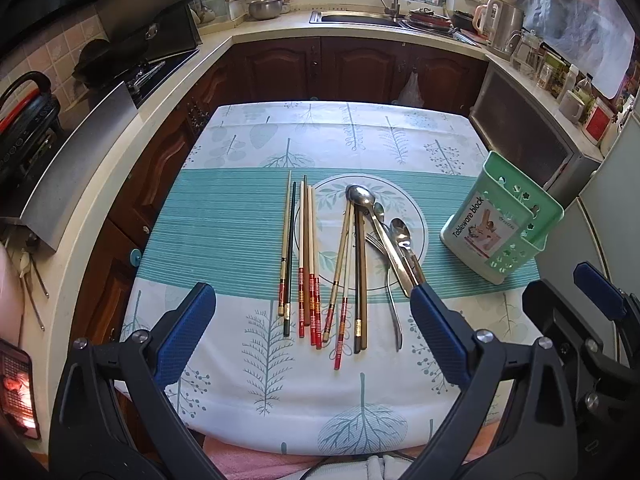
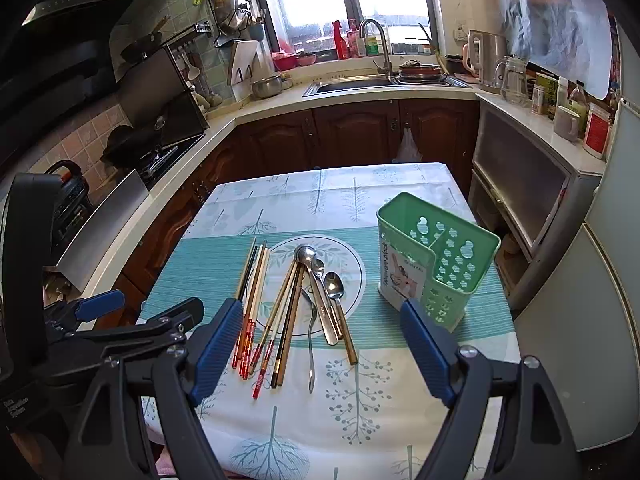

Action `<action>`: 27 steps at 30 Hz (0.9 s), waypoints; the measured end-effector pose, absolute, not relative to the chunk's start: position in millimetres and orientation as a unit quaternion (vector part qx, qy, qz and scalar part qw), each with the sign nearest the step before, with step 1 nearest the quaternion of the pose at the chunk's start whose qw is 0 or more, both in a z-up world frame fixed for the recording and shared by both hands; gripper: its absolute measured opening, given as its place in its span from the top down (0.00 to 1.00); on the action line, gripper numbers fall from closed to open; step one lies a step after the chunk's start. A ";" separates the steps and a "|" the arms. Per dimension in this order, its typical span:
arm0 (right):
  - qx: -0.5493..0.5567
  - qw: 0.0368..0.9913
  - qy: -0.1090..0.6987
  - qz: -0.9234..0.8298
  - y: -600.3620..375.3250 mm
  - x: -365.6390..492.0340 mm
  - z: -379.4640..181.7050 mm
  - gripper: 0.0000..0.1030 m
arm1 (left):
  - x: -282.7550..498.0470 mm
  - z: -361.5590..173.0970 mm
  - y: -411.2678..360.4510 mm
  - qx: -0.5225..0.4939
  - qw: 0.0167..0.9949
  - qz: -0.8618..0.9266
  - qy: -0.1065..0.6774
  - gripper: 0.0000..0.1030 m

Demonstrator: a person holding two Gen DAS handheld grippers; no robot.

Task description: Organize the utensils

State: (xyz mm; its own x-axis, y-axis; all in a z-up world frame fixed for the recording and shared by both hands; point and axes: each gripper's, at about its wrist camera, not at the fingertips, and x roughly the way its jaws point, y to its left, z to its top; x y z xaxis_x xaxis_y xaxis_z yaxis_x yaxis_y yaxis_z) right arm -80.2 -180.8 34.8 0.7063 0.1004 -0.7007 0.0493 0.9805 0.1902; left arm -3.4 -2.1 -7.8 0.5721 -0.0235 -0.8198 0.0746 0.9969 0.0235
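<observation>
Several chopsticks [image 1: 310, 264] [image 2: 256, 312] lie side by side in the middle of the table. Just right of them lie metal spoons [image 1: 384, 236] [image 2: 326, 296] and a fork [image 1: 394, 312] [image 2: 311, 344]. A green plastic tableware holder [image 1: 506, 216] [image 2: 434, 264] stands upright at the right of the table. My left gripper [image 1: 312, 340] is open and empty, hovering over the near end of the utensils. My right gripper [image 2: 316, 356] is open and empty, also near the utensil handles, left of the holder.
The table [image 1: 224, 220] [image 2: 360, 420] carries a teal and white leaf-print cloth. Wooden cabinets [image 2: 352, 136] and a counter with a sink [image 2: 352, 84] run behind it. A stove [image 1: 132, 68] is at the left, and a metal cabinet [image 2: 524, 184] stands close to the right.
</observation>
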 end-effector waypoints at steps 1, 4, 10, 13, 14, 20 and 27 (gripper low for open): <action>0.098 0.917 0.385 0.015 -179.9 -80.0 33.9 0.21 | -3.2 -8.0 -2.0 0.027 0.886 -0.027 0.463 0.06; 0.099 0.917 0.386 0.016 -181.2 -79.8 32.6 0.21 | -3.8 -7.8 -2.8 0.028 0.886 -0.026 0.462 0.06; 0.102 0.916 0.387 0.018 -181.9 -78.1 30.0 0.21 | -3.8 -7.8 -2.3 0.030 0.885 -0.024 0.464 0.06; 0.104 0.916 0.388 0.020 -182.1 -78.1 29.6 0.21 | -3.1 -8.9 -2.3 0.028 0.884 -0.024 0.466 0.06; 0.104 0.915 0.389 0.020 -182.0 -77.7 29.3 0.21 | -2.9 -9.4 -2.4 0.028 0.883 -0.024 0.467 0.06; 0.107 0.914 0.391 0.022 -181.5 -77.0 26.7 0.21 | -2.3 -11.1 -1.9 0.029 0.883 -0.024 0.469 0.06; 0.105 0.913 0.395 0.021 -181.1 -75.1 23.6 0.21 | 1.1 -15.4 -1.9 0.029 0.879 -0.022 0.475 0.06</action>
State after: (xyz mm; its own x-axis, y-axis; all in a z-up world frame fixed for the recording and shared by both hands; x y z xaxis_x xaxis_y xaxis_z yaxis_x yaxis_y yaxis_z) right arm -75.1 -181.1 23.6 0.6875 0.1213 -0.7160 0.0442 0.9771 0.2081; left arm 1.1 -1.9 -15.4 0.5481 -0.0109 -0.8363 0.0655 0.9974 0.0300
